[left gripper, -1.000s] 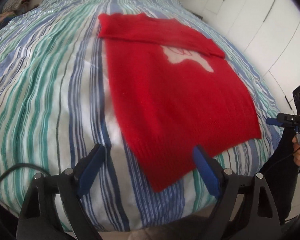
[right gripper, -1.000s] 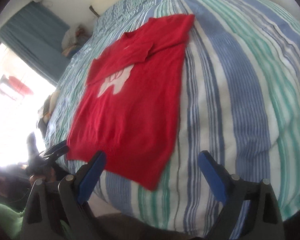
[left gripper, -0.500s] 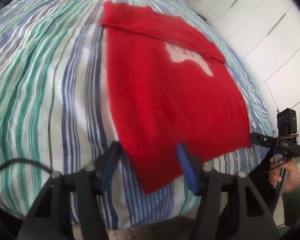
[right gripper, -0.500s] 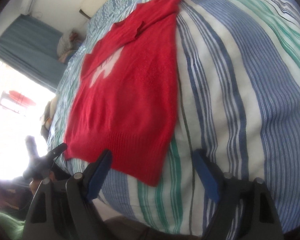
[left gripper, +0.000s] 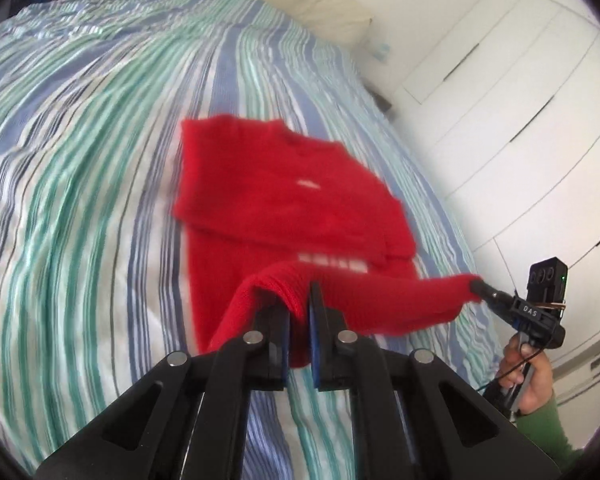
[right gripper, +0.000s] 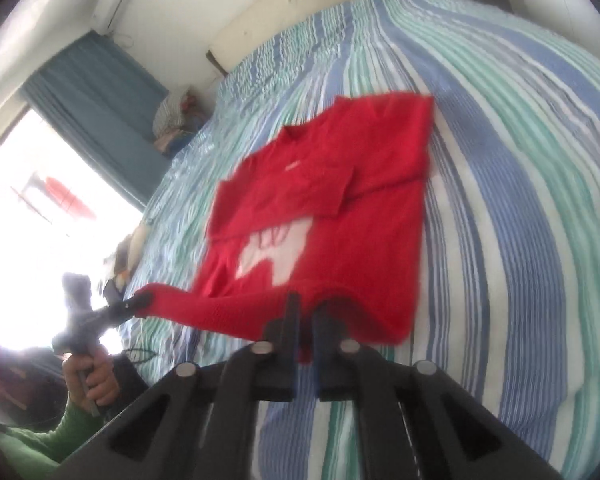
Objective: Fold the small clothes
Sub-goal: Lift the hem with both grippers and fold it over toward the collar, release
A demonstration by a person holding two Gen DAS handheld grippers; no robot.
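Observation:
A red knit sweater (left gripper: pixel 276 196) with a white motif (right gripper: pixel 276 252) lies on the striped bed, sleeves folded across the chest. My left gripper (left gripper: pixel 299 312) is shut on the sweater's left hem corner. My right gripper (right gripper: pixel 306 316) is shut on the right hem corner. The hem is lifted off the bed and stretched between both grippers. The right gripper also shows in the left wrist view (left gripper: pixel 480 288), the left gripper in the right wrist view (right gripper: pixel 140 302).
The bed (left gripper: pixel 80 200) has a blue, green and white striped cover. White wardrobe doors (left gripper: pixel 520 100) stand to its right. A window with a blue curtain (right gripper: pixel 100 100) is on the left. A pillow (left gripper: pixel 320 4) lies at the head.
Both grippers closed on the sweater's hem corners and lifted the hem off the bed. Before, they were open above the flat hem.

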